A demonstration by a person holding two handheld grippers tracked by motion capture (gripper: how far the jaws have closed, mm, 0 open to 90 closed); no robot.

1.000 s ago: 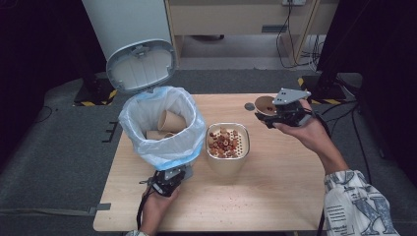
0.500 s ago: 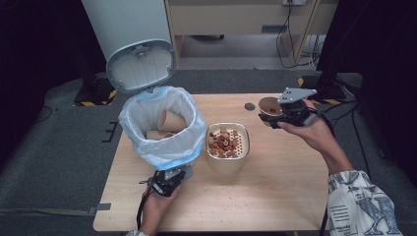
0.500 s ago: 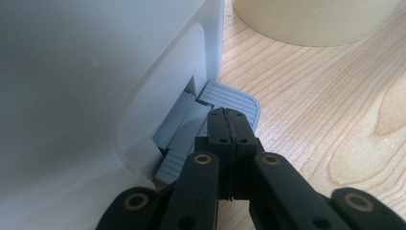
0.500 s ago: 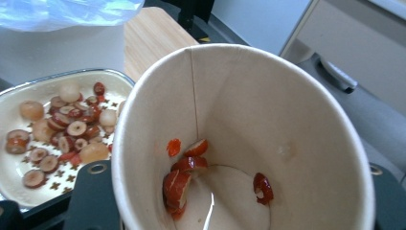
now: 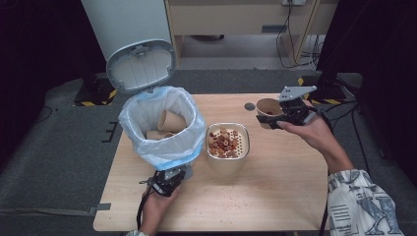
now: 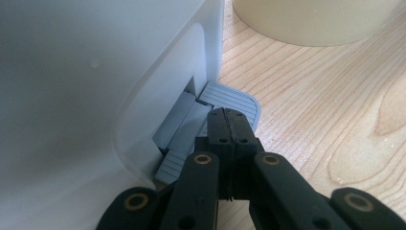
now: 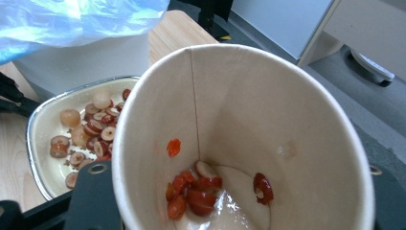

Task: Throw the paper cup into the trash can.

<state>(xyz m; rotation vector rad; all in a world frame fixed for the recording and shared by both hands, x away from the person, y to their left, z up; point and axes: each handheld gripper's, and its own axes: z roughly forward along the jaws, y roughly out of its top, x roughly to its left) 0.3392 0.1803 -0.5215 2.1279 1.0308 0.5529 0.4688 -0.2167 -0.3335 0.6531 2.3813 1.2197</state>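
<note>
At the two o'clock corner of the worktop [image 5: 275, 196], the right tongs [image 5: 275, 118] grip the paper cup [image 5: 268, 107], tipped toward the strainer bowl [image 5: 227, 142], while the closed, empty left tongs [image 6: 229, 125] press the bin pedal [image 6: 230, 98], presumably holding its lid open.

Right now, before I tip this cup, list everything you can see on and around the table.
Paper cup: one, tan, held by the right gripper at the table's far right; red fruit slices and some liquid at its bottom.
Strainer bin: one, cream, table centre; holds sliced dried fruit.
Pedal bin: one, white with blue liner, lid open, table left; paper cups inside.
Pedal: one, grey, at the bin's base.
Small disc: one, dark, far edge beside the cup.
Table: one, light wood.
Left gripper: black, jaws closed, pressing on the pedal.
Right gripper: black, clamping the cup.
</note>
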